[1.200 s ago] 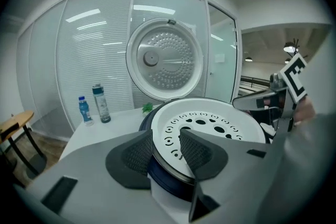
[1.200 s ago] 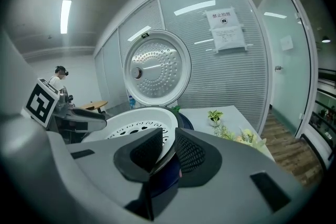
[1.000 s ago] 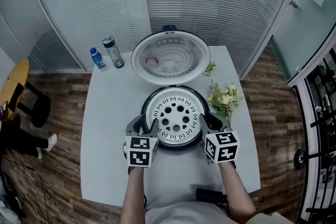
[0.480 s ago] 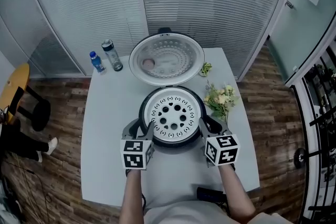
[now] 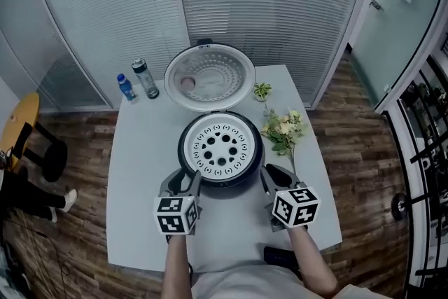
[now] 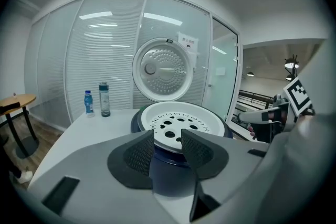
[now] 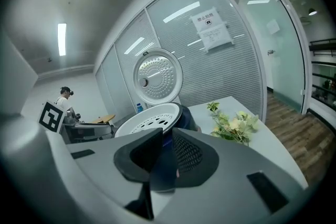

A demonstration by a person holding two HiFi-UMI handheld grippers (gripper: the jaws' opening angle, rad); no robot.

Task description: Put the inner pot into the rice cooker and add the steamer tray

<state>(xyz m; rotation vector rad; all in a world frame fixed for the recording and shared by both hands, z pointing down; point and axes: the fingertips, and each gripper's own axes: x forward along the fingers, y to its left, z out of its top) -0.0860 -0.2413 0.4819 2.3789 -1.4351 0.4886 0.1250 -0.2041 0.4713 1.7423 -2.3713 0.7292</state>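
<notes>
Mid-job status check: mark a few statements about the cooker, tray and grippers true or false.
1. The steamer tray sits in the rice cooker. True.
2. The lid is closed. False: it stands open behind the cooker.
3. The left gripper holds the tray. False: its jaws are apart and empty, short of the cooker.
4. The flowers lie to the right of the cooker. True.
5. The right gripper is shut on the tray's rim. False: jaws apart, nothing between them.
</notes>
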